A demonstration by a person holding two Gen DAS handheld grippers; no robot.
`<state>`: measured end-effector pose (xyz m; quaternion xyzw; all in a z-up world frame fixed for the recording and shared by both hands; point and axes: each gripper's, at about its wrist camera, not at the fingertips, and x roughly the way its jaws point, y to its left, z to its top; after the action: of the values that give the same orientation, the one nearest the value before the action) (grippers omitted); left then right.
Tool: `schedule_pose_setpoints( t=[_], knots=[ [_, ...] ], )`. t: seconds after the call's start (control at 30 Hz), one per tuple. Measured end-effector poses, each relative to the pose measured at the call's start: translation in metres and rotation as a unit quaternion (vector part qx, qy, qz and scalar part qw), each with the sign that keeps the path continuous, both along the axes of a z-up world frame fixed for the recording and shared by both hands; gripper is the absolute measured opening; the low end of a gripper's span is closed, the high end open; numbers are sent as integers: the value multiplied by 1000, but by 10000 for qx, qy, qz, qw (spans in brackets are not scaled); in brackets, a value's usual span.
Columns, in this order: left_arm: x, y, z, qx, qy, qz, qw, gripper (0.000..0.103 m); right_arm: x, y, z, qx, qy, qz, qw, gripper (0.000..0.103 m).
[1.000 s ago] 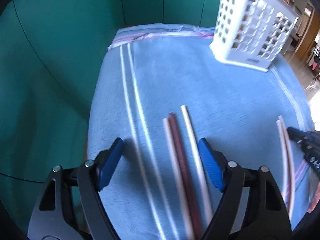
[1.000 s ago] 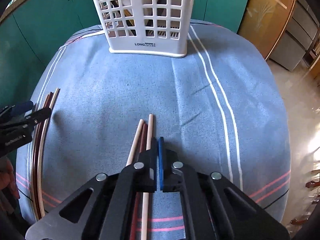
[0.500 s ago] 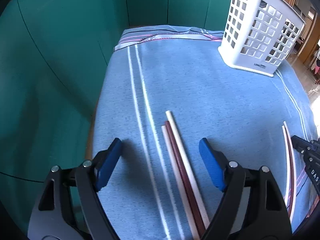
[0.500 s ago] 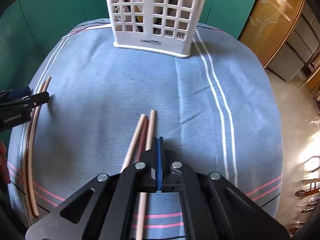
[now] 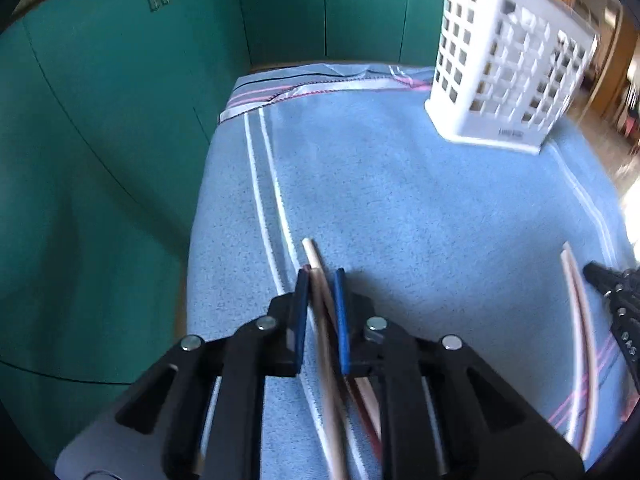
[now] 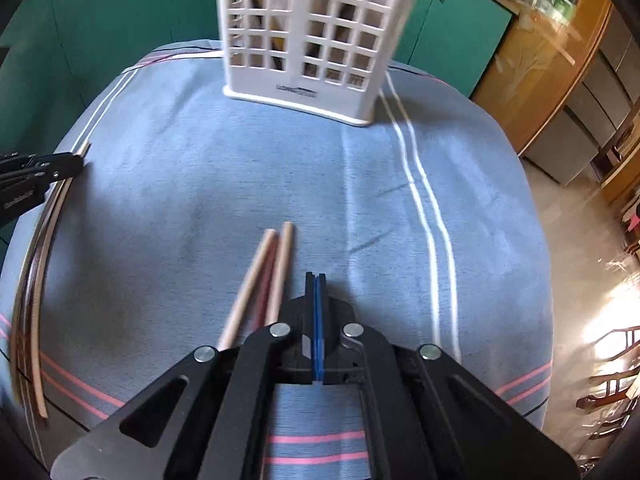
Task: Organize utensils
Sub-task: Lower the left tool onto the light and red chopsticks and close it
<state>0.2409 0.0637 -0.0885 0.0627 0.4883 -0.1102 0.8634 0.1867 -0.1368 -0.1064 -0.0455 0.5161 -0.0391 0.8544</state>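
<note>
Three chopsticks [image 5: 310, 254], two pale and one dark red, lie together on the blue cloth. My left gripper [image 5: 320, 276] is closing on them, and its blue pads hold the bundle near its far end. In the right wrist view this gripper [image 6: 74, 160] shows at the left edge over the same curved-looking bundle [image 6: 38, 264]. A second set of chopsticks [image 6: 278, 264] lies just left of my right gripper [image 6: 316, 278], which is shut with nothing between its jaws. The white slotted utensil basket [image 6: 308, 32] stands upright at the far side of the table [image 5: 400, 184].
Green cabinet doors [image 5: 120, 120] stand close behind and left of the table, whose left edge [image 5: 196, 240] drops off beside the left gripper. A wooden cabinet [image 6: 540, 60] and a sunlit floor lie to the right. The cloth has white and pink stripes.
My left gripper's jaws went from wide apart to closed around the three chopsticks. The right gripper stayed shut beside its chopsticks and tilted slightly.
</note>
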Motion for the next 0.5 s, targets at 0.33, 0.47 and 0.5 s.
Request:
schedule_pose_setpoints(
  t=[0.33, 0.47, 0.5],
  knots=[
    [6, 48, 26, -1159, 211, 313, 9925, 11, -1, -33, 22, 1453, 123, -521, 9879, 24],
    [7, 39, 12, -752, 437, 190, 9960, 45, 3, -18, 15, 1226, 229, -453, 9912, 24],
    [13, 36, 3, -596, 515, 156, 9968, 47, 6, -11, 11, 1063, 276, -412, 9931, 24]
  ],
)
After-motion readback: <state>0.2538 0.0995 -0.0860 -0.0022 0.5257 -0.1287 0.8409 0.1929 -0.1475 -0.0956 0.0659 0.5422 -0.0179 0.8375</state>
